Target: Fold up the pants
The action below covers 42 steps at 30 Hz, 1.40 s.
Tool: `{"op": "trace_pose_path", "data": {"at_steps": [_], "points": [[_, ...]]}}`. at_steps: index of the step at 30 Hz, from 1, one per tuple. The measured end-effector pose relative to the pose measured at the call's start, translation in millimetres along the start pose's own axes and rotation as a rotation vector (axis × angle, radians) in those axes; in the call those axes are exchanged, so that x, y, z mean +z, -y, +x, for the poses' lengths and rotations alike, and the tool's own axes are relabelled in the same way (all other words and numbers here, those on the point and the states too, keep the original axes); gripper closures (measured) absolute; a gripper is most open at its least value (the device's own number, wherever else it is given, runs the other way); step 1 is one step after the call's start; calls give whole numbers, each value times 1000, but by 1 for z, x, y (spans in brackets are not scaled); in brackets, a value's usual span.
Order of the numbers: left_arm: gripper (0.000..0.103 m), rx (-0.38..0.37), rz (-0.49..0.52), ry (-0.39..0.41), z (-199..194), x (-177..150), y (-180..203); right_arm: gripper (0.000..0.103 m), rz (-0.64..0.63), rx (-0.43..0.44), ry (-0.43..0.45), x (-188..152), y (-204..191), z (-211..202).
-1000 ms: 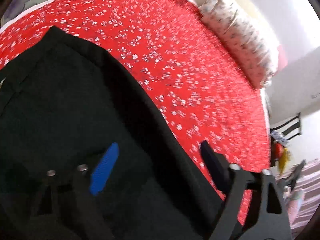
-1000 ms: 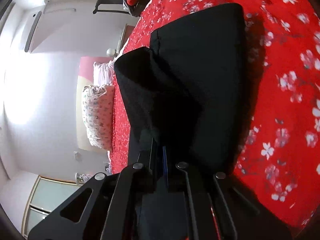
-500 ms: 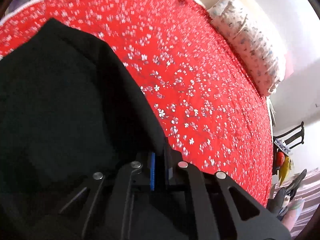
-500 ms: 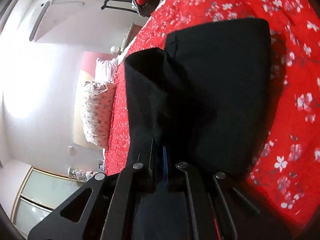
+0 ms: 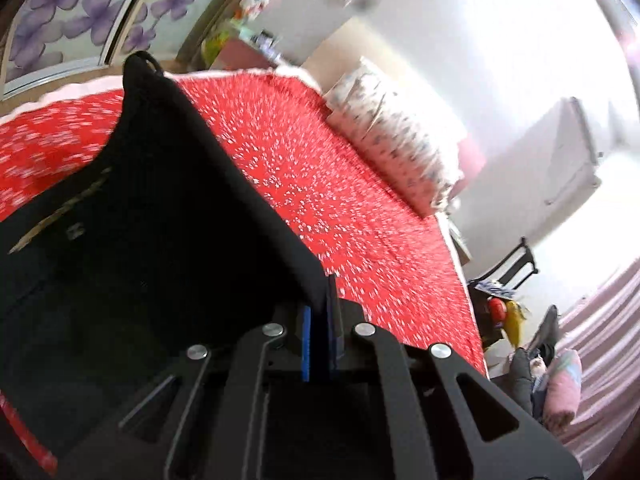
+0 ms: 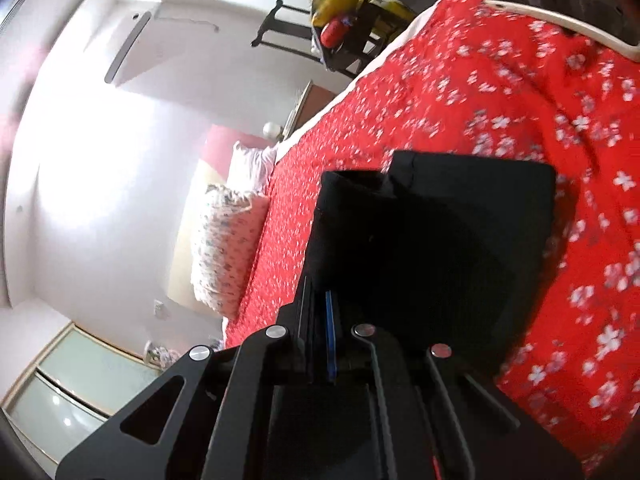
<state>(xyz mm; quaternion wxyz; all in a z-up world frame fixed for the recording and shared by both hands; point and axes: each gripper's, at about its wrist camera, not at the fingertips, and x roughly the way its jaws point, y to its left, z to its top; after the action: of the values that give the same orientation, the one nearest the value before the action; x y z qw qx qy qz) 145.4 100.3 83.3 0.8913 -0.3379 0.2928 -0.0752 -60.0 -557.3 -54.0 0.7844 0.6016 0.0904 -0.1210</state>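
- Two tongs are pinched tight on the black pants (image 5: 152, 216), so you hold the cloth with both hands.
- Your left tongs (image 5: 320, 312) grip one edge of the pants. The cloth climbs up and away in front of them, off the red bed (image 5: 340, 200).
- Your right tongs (image 6: 320, 312) grip another edge. Just past them the pants (image 6: 460, 240) lie on the bed, with one thick flap standing up close to the tips.
- The far part in front of your right tongs looks flat and square, so some folding seems done already.
- The part you hold is up in the air, so this fold is not finished.
- What is left, I think: carry the lifted edge over, lay it flat on the rest, then let go.
- A flowery pillow (image 5: 396, 140) sits far beyond your left tongs, well apart from the pants.
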Motion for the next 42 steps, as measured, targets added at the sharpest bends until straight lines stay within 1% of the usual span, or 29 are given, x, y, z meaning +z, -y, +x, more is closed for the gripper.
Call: {"op": "trace_pose_path", "data": {"at_steps": [1,3,5,6,8,10,11,12,13,14,15,16,17,18,20,21,23,24,25,26,27,28,30,32,35,37,39,40,42], "points": [[97,-3,-2,10,-15,-9,-6,98,18,1,2,2,4,-3],[97,-5,-33,18,-45,-41,-29,98,56,4,2,4,13,-7],[97,13,-56,16,-59,-68,-50,98,78,-1,-1,5,20,-11],[95,37,-63,11,-62,-85,-62,98,89,-6,-3,5,24,-13],[95,61,-81,-8,-56,-101,-78,98,98,-15,-5,5,27,-14],[93,61,-141,-33,-51,-111,-94,98,90,-26,-6,2,26,-14],[91,59,-160,-31,-46,-110,-99,98,87,-29,-5,1,26,-15],[82,63,-165,-19,-47,-107,-102,98,83,-30,-5,0,25,-15],[65,77,-174,9,-51,-102,-106,98,80,-29,-5,0,25,-16],[54,85,-182,33,-56,-99,-109,98,80,-26,-5,-1,26,-16],[41,99,-201,85,-64,-92,-115,98,78,-21,-6,-1,25,-17],[37,106,-213,115,-68,-87,-117,98,76,-19,-5,-1,24,-18],[35,111,-223,141,-73,-82,-121,98,72,-12,-5,0,24,-20],[34,118,-237,147,-73,-73,-126,98,68,-10,-5,-1,24,-21],[34,114,-269,116,-68,-64,-136,98,59,-8,-6,0,25,-23],[37,106,-297,90,-62,-58,-141,98,58,-9,-6,1,23,-23],[41,110,-334,71,-55,-47,-147,98,67,-4,-8,2,25,-23],[49,109,-352,71,-52,-42,-150,98,73,2,-9,3,24,-23],[61,108,-369,65,-50,-38,-154,98,77,7,-10,3,25,-23],[70,117,-380,54,-48,-34,-158,98,78,8,-10,4,24,-23],[91,125,-380,50,-51,-33,-161,98,77,12,-11,5,24,-22],[95,146,-358,48,-52,-29,-159,98,73,15,-11,6,23,-20],[96,152,-318,57,-54,-26,-154,98,63,30,-9,9,20,-19],[97,153,-277,86,-66,-29,-146,98,44,54,-3,12,16,-21],[97,120,-268,115,-86,-38,-144,98,37,79,20,17,15,-26],[97,134,-243,122,-89,-47,-144,98,52,75,28,21,19,-29],[97,176,-215,117,-87,-57,-145,98,89,39,19,23,29,-28],[97,193,-223,108,-83,-61,-149,98,107,17,10,23,35,-26],[96,200,-253,95,-77,-64,-156,98,140,-54,-12,23,46,-24]]}}
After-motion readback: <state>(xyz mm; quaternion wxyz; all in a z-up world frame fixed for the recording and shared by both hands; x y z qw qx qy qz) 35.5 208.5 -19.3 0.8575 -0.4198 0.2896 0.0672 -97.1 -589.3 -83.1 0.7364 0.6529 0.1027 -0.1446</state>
